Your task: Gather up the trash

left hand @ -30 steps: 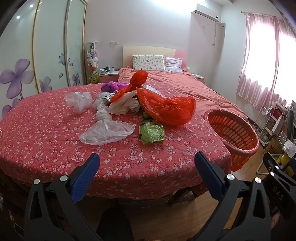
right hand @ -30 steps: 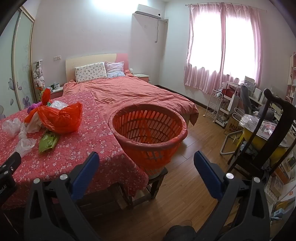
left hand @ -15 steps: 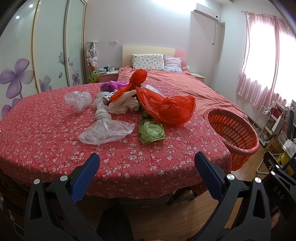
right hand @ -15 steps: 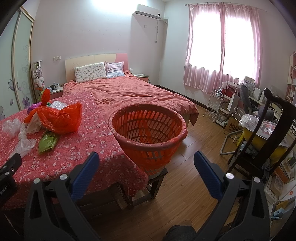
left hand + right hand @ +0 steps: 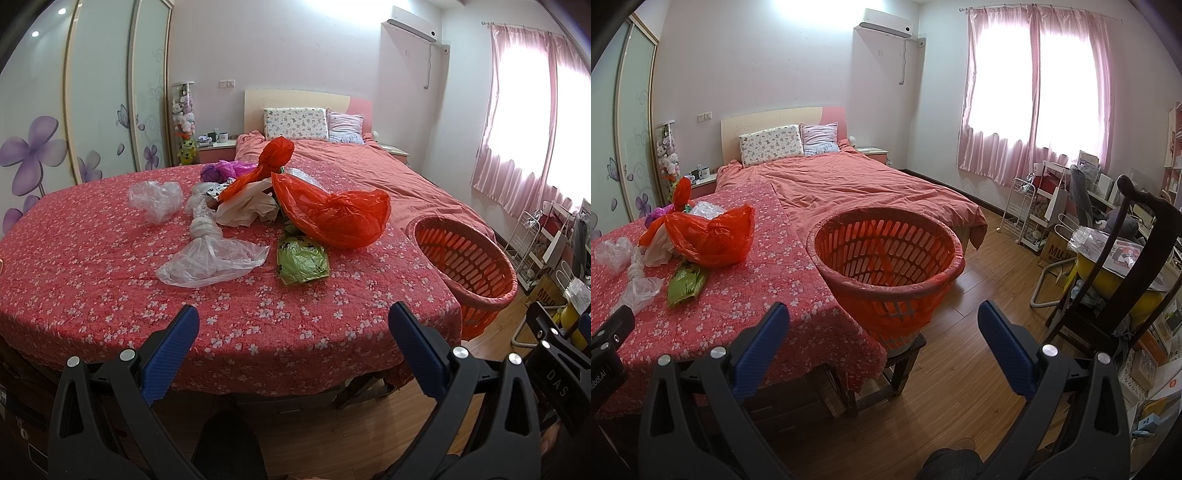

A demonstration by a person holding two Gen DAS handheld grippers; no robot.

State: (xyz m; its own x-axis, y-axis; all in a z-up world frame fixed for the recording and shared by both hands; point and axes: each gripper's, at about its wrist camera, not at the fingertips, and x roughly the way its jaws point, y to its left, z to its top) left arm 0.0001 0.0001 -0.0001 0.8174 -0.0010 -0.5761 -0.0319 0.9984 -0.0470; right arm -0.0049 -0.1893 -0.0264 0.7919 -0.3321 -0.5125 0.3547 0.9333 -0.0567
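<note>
Left hand-held gripper (image 5: 293, 325): released, jaws spread wide, grasping nothing, held off the near edge of the desk (image 5: 74, 258) with the floral red cloth. Right hand-held gripper (image 5: 882, 325): likewise released and empty, held above the wooden floor (image 5: 960, 387). In the left wrist view, trash lies on the desk: clear plastic bag (image 5: 210, 264) at 11 o'clock of the left hand-held gripper, green wrapper (image 5: 303, 260) at 12 o'clock, large red bag (image 5: 332, 216) just beyond it and touching it, crumpled clear film (image 5: 155, 197) well off at 10 o'clock. Orange basket (image 5: 886, 266) stands on a stool just beside the desk's right edge, at 12 o'clock of the right hand-held gripper.
</note>
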